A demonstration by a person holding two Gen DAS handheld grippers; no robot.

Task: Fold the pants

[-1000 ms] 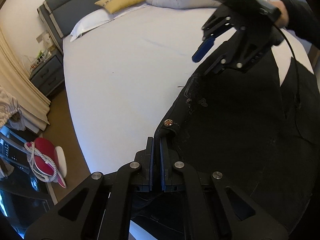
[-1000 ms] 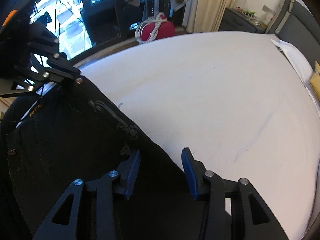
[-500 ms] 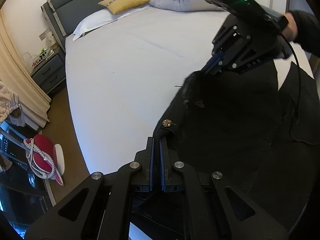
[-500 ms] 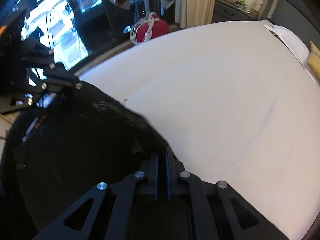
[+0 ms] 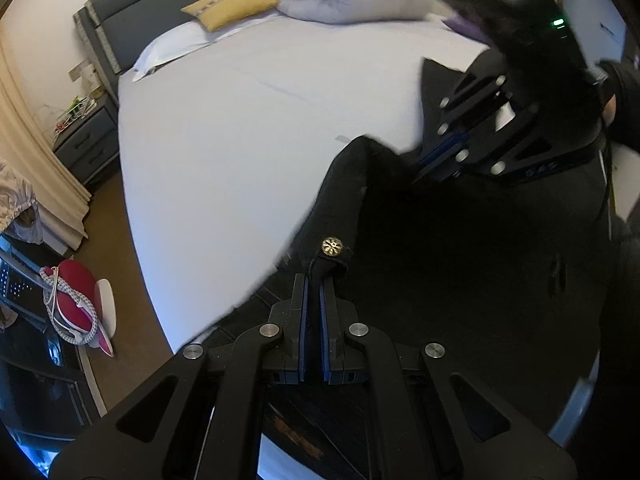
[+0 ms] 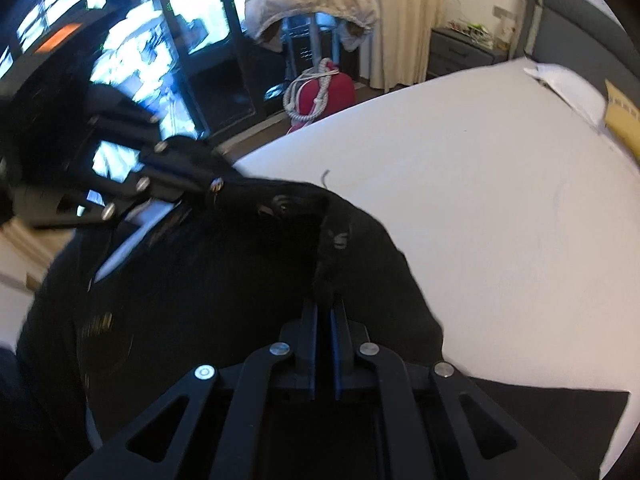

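White bed (image 5: 240, 152), black pants (image 5: 460, 272) bunched, lifted

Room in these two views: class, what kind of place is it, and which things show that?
Most likely a bedroom: a wide bed with an upholstered headboard, a yellow pillow and a nightstand beside it.

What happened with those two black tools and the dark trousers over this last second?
The right tool, open above the black pants a second ago, closed on the waistband edge and has lifted it off the white bed sheet. The left tool stayed clamped beside the brass button; the yellow pillow hasn't moved.
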